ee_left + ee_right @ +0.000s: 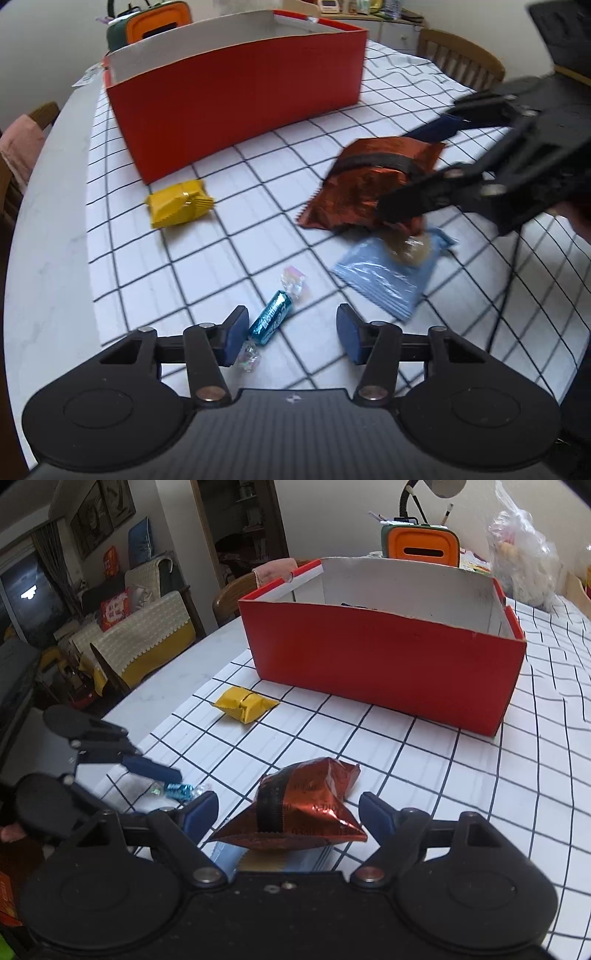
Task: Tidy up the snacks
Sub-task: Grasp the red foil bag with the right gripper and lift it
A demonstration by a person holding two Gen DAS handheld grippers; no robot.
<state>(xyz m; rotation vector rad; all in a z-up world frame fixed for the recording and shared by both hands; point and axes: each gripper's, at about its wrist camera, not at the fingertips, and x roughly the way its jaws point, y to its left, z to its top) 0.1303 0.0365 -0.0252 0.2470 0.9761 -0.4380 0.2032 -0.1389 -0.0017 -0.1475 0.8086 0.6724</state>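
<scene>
A crinkled, glossy metallic foil is seen on the red snack bag (299, 808) and on the yellow packet (181, 206), while the teal candy (271, 317) is wrapped in shiny foil with clear, iridescent twisted ends. The red box (384, 664) is made of matt cardboard, white inside, and the table (55, 229) shows a smooth marble-like surface covered by a matt checked cloth (406, 760). Matt black plastic with bright metal pins is seen on the left gripper (291, 336), and a smooth pale blue plastic film on the blue packet (384, 280).
</scene>
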